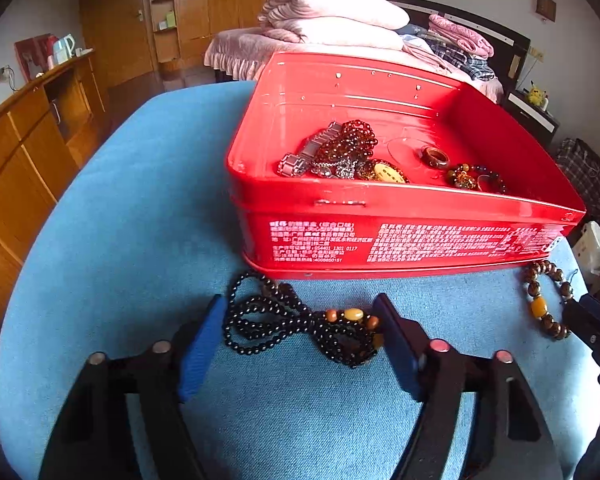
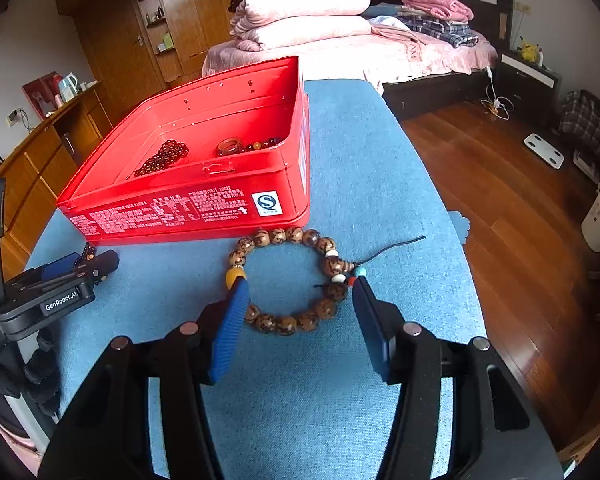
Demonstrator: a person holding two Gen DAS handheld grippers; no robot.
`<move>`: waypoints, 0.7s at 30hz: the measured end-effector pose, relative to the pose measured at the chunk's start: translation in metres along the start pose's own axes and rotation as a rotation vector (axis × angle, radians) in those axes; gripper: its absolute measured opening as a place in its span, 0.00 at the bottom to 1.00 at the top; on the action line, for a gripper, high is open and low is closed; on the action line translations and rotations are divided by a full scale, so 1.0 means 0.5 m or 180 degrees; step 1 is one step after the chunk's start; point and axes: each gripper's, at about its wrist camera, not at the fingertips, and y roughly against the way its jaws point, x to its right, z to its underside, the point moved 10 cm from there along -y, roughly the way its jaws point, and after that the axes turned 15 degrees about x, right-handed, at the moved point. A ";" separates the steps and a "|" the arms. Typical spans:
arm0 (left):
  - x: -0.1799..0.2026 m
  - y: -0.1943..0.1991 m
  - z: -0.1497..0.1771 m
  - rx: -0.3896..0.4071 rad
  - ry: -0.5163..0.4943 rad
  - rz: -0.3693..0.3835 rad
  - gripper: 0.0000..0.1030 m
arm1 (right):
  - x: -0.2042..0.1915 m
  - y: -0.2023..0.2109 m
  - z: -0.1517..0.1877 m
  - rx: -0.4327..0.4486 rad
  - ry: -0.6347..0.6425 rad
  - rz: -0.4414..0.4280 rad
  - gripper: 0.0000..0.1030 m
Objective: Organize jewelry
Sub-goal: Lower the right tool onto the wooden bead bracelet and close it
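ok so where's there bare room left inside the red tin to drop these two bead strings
Bare floor runs along the back wall and the left side of the red tin. The front strip is crowded: watch band, dark red beads, ring. On the blue cloth, the patch left of the tin is free.

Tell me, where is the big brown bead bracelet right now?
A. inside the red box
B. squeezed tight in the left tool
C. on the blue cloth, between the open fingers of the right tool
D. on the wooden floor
C: the brown bead bracelet lies flat on the blue cloth in front of the red box, with the right tool open around it and not yet closed on it.
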 end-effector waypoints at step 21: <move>0.033 0.002 0.001 0.0036 -0.0095 0.0198 0.65 | 0.027 -0.047 0.006 -0.0075 0.0081 0.0165 0.38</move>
